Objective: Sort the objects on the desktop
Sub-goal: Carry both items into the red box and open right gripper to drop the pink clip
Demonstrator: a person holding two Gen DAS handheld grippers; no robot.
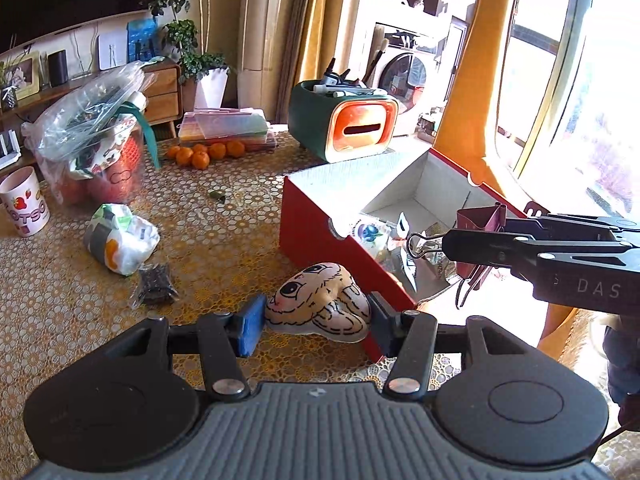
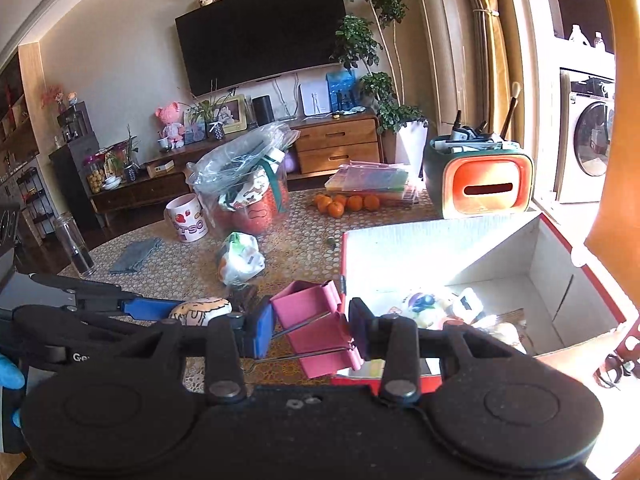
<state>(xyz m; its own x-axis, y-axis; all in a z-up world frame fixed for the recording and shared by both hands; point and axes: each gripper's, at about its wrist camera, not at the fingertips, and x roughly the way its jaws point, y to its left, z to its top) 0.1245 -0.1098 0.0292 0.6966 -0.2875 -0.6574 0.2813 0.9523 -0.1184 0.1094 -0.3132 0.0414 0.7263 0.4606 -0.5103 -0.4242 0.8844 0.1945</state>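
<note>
Nearest your left gripper (image 1: 316, 320), a soft, light plush face (image 1: 320, 304) lies on the tabletop (image 1: 200, 240) between its spread fingers; squeeze across its middle, since it will compress. Your right gripper (image 2: 312, 330) pinches a stiff pink binder clip (image 2: 316, 324), likely to slip on its wire handles, just before the red box (image 2: 560, 248).

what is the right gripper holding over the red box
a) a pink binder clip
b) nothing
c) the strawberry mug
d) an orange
a: the right gripper is clamped on the pink binder clip, held at the near edge of the red box.
</note>
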